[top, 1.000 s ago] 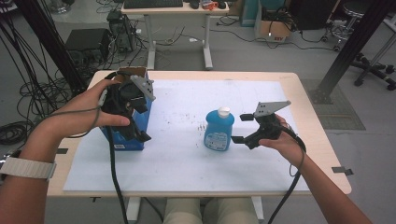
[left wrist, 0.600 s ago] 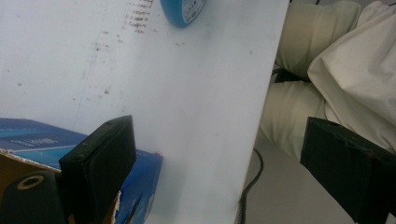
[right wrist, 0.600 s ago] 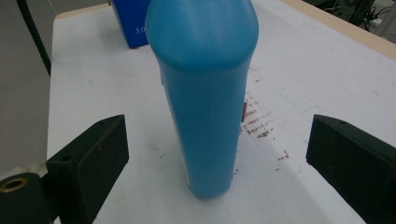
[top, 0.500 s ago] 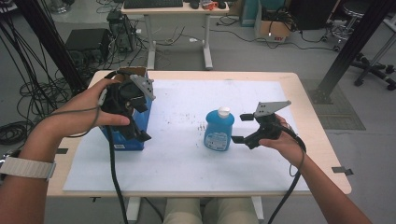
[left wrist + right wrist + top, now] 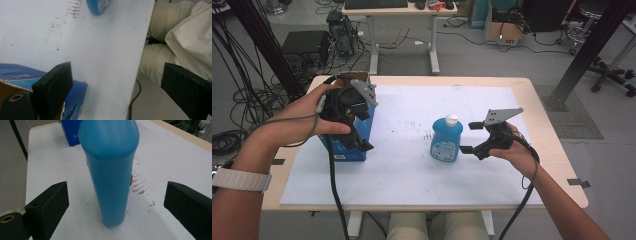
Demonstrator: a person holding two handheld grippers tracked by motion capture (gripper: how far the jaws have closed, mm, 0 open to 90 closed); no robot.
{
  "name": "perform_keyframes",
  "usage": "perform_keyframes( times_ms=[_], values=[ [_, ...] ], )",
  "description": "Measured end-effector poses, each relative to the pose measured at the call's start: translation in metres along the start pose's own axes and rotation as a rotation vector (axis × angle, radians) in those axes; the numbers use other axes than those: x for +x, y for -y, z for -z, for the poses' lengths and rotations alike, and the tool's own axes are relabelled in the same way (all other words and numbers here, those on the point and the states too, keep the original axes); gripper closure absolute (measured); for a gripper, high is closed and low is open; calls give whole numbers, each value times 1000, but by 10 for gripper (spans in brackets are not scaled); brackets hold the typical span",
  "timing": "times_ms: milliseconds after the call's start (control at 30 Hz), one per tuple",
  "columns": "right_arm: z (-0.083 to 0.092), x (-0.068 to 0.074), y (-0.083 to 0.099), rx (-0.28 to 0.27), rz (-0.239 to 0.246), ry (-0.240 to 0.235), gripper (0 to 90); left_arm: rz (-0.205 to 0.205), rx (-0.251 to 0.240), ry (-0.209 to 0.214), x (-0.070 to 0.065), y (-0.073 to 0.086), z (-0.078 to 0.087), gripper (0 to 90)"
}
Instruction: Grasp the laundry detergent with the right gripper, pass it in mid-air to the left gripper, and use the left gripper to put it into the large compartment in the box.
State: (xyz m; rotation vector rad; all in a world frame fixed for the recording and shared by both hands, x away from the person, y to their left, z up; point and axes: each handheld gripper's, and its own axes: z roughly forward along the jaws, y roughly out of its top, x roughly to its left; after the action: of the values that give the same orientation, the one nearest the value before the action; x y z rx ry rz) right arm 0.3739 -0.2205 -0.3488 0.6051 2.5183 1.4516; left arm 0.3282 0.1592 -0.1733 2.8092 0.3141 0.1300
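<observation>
High view: the blue detergent bottle [image 5: 446, 139] stands upright near the middle of the table, its long axis vertical and its white cap [image 5: 452, 119] pointing up, label facing the near edge. The right gripper [image 5: 472, 138] sits just to the bottle's right, jaws spread wide and level with the bottle's body; in the right gripper view the bottle [image 5: 111, 167] rises between the two black jaws, touching neither. The left gripper [image 5: 361, 131] hangs at the opened top of a blue cardboard box [image 5: 343, 148] at the table's left side; its jaws are also wide apart, one against the box's torn brown flap, holding nothing. The bottle is smooth, translucent plastic, flattened with rounded shoulders. It rests on a white sheet [image 5: 402, 165], flecked with small brown marks, that covers most of the pale wooden table [image 5: 537, 107]. Beyond lies a grey floor with tangled black cables [image 5: 237, 100], a desk [image 5: 397, 7] and a rolling chair base [image 5: 612, 75].
</observation>
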Motion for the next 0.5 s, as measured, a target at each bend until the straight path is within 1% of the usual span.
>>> perform_keyframes(
  times_ms=[267, 500],
  values=[
    [0, 0, 0, 1, -3, 0, 57, -3, 2, 1, 0, 0, 0, 108],
    [-2, 0, 0, -3, -5, 0, 57, 3, -2, 2, 1, 1, -1, 108]
  ],
)
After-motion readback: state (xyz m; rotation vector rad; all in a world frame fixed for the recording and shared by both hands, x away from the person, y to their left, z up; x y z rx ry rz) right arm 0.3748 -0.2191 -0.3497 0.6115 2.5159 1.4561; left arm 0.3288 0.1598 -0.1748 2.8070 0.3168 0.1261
